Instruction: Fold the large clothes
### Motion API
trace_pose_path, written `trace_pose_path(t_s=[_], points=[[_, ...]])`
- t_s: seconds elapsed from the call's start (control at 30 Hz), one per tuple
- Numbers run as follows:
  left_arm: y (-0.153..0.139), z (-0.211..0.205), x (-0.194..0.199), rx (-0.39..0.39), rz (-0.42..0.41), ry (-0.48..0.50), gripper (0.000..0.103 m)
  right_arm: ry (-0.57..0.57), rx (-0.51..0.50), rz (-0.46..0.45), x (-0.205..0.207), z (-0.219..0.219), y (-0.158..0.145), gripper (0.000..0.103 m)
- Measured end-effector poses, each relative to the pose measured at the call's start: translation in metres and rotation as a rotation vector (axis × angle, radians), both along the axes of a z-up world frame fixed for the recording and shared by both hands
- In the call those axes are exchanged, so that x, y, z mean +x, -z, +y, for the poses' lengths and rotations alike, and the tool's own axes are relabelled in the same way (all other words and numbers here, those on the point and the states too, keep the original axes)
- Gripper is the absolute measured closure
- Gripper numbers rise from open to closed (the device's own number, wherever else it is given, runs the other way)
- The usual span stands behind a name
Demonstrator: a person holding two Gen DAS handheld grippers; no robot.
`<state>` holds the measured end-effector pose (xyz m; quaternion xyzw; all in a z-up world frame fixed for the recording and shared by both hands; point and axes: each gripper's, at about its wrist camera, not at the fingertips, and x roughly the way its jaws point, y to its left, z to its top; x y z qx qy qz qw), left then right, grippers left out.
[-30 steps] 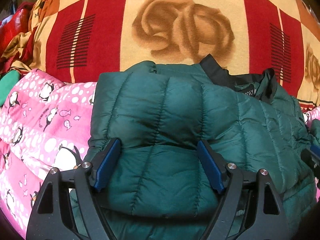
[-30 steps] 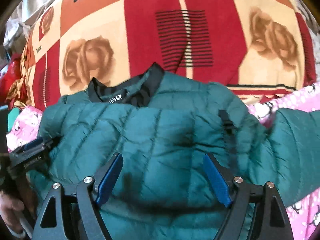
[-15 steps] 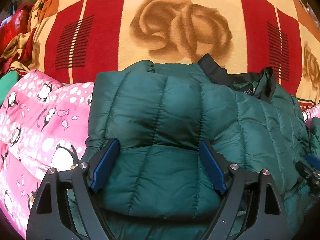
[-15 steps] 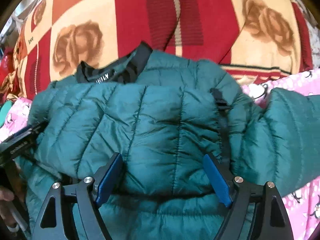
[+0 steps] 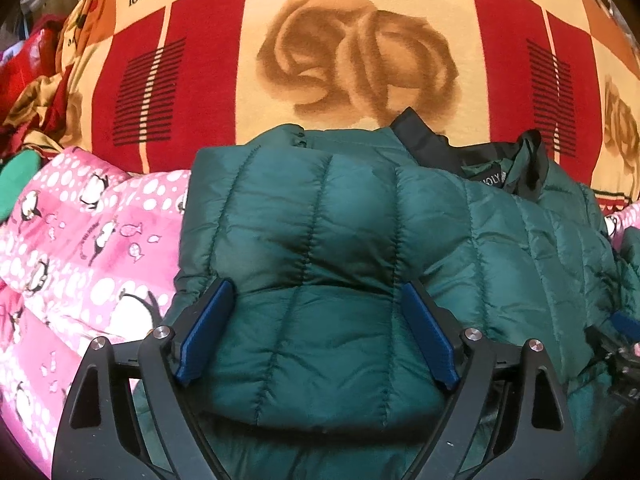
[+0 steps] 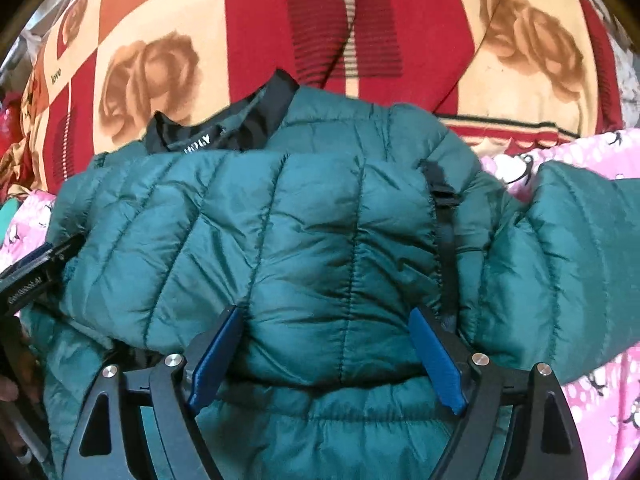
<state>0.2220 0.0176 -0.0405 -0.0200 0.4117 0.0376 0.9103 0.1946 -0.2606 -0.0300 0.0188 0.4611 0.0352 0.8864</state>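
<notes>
A dark green quilted jacket (image 5: pixel 320 220) lies on the bed with its lower part folded up toward the black collar (image 5: pixel 420 140). My left gripper (image 5: pixel 316 286) sits on the near fold; its jaws are opening, and the puffy layer bulges between the blue pads (image 5: pixel 208 328) without being pinched. In the right wrist view the jacket (image 6: pixel 280 220) fills the middle, and one sleeve (image 6: pixel 580 260) sticks out to the right. My right gripper (image 6: pixel 325 311) stands wide over the near fold, with fabric between its pads. The left gripper (image 6: pixel 36 276) shows at the left edge.
A red and yellow rose-patterned blanket (image 5: pixel 360 60) covers the bed beyond the jacket. A pink penguin-print quilt (image 5: pixel 80 248) lies under and to both sides of it (image 6: pixel 600 400). Crumpled red cloth (image 5: pixel 24 80) and a green item (image 5: pixel 16 176) sit at the far left.
The left jaws have spread slightly around the fold. In the right wrist view the jacket and collar have shifted a little upward in the picture. The jacket itself stays as it was.
</notes>
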Motion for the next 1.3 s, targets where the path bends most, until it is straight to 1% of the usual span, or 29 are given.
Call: trace_pose_path(t_s=[0.07, 0.2, 0.27, 0.3, 0.33, 0.37, 0.53, 0.77, 1.0, 1.3], points=[[-0.005, -0.001, -0.006, 0.007, -0.006, -0.001, 0.016, -0.011, 0.008, -0.036, -0.006, 0.004, -0.011, 0.020], [-0.014, -0.003, -0.019, 0.013, -0.023, -0.004, 0.016, -0.018, -0.010, -0.048, -0.006, 0.010, -0.015, 0.020], [-0.019, -0.003, -0.026, 0.009, -0.029, -0.004, 0.016, -0.012, -0.052, -0.006, 0.000, 0.014, -0.003, 0.020], [-0.021, -0.003, -0.029, 0.011, -0.032, -0.004, 0.016, -0.009, -0.073, 0.039, 0.006, 0.017, 0.009, 0.020], [-0.023, -0.004, -0.032, 0.012, -0.034, -0.004, 0.016, -0.011, -0.064, 0.057, 0.008, 0.016, 0.014, 0.020], [-0.026, -0.005, -0.036, 0.011, -0.036, -0.002, 0.016, -0.008, -0.053, 0.054, 0.007, 0.015, 0.015, 0.020], [-0.038, -0.010, -0.052, 0.001, -0.056, 0.012, 0.016, 0.002, -0.014, 0.009, -0.009, 0.010, -0.008, 0.020], [-0.051, -0.023, -0.071, -0.032, -0.071, 0.021, 0.016, -0.024, -0.008, -0.053, -0.043, 0.013, -0.036, 0.020], [-0.061, -0.033, -0.093, -0.045, -0.081, 0.029, 0.016, -0.015, -0.011, -0.084, -0.068, 0.016, -0.052, 0.020], [-0.068, -0.034, -0.122, -0.073, -0.087, 0.017, 0.016, -0.001, -0.006, -0.111, -0.095, 0.011, -0.067, 0.020]])
